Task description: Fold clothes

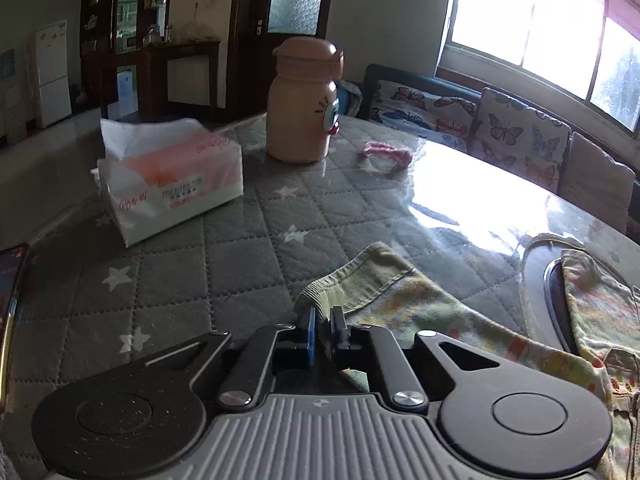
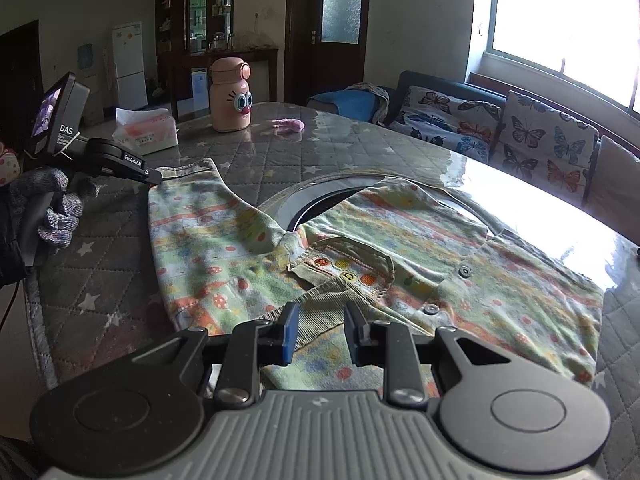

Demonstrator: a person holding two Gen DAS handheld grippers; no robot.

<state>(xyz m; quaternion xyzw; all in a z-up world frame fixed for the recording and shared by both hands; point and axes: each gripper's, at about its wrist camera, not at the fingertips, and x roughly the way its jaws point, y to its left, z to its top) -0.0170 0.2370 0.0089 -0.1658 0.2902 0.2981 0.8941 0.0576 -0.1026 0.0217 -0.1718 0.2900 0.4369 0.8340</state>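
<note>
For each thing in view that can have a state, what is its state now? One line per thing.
Left tongs: shut on the sleeve cuff.
Right tongs: open, over the collar, gripping nothing.
Child's shirt: lying on the table, snaps undone at the neck, one sleeve stretched out sideways.
Bottle: upright, lid closed.
Tissue pack: opened, a tissue sticking out.
Door: closed.
</note>
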